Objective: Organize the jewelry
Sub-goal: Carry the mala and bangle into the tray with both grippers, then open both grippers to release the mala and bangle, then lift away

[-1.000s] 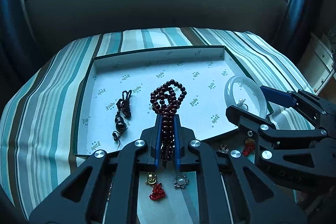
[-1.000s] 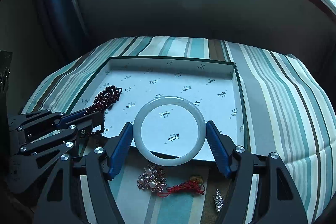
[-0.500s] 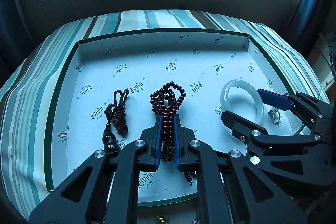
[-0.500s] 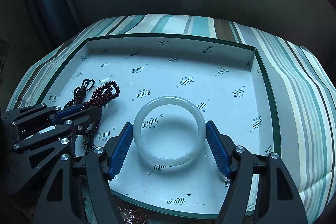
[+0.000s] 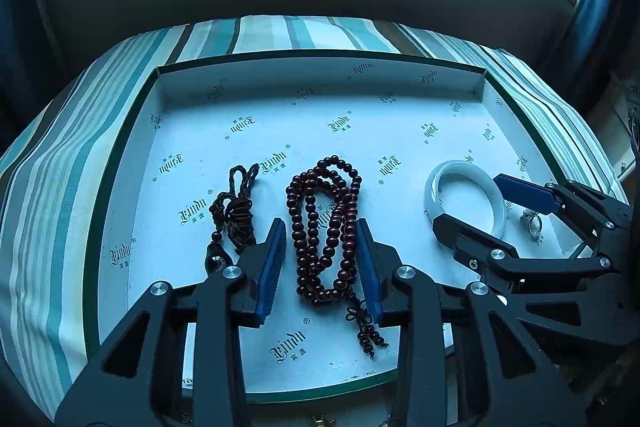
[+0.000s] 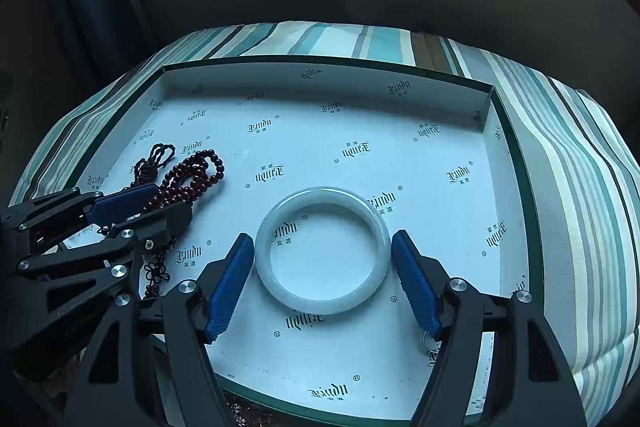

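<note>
A dark red bead string (image 5: pixel 324 227) lies on the floor of the shallow white box (image 5: pixel 312 79), between the spread fingers of my left gripper (image 5: pixel 320 251), which is open and not touching it. A black knotted cord pendant (image 5: pixel 234 215) lies just left of it. A pale jade bangle (image 6: pixel 322 251) lies flat in the box between the blue pads of my right gripper (image 6: pixel 322 279); the jaws stand apart with small gaps on both sides. The bangle (image 5: pixel 466 199) and right gripper (image 5: pixel 516 211) also show in the left wrist view.
The box sits on a teal-striped cloth (image 6: pixel 568 155). A small silver ring (image 5: pixel 534 223) lies in the box's right corner. Small charms peek out below the box's near edge (image 5: pixel 320 419). A dark wall and windows stand behind.
Both grippers moved forward over the box. The left gripper opened and let the bead string down onto the box floor. The right gripper's jaws widened off the bangle, which now lies flat.
</note>
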The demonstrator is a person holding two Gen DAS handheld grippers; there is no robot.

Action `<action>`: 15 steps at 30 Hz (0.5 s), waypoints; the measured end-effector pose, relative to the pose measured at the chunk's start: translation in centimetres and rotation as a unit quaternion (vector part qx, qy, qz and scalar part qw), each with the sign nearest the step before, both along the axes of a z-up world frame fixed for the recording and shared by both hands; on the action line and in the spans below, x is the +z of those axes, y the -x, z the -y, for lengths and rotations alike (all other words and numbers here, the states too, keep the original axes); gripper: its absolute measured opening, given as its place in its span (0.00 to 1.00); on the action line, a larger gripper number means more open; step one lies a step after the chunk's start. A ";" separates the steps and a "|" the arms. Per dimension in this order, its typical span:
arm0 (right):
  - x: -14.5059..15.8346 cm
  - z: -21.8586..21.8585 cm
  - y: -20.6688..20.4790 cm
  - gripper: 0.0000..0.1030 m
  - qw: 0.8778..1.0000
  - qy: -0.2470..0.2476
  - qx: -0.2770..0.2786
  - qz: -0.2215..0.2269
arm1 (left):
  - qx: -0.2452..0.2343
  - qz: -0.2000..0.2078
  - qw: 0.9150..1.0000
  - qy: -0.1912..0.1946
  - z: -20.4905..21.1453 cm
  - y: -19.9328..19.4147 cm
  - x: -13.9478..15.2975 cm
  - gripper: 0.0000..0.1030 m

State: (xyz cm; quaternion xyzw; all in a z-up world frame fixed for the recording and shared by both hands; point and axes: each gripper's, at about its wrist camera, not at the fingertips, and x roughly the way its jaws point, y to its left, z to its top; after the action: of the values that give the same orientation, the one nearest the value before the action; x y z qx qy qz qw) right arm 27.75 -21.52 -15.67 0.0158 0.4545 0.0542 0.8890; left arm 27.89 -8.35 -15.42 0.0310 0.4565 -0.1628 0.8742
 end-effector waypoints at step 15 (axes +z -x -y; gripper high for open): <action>4.2 1.1 1.8 0.68 0.999 -0.008 -0.016 0.039 | 0.014 0.016 0.999 0.027 -1.8 1.1 3.2 0.58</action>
State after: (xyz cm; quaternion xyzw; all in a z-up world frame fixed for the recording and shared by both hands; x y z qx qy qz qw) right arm 25.97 -22.66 -11.51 0.0285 0.4188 0.0443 0.9066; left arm 26.74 -6.59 -12.22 0.0031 0.4383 -0.1622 0.8841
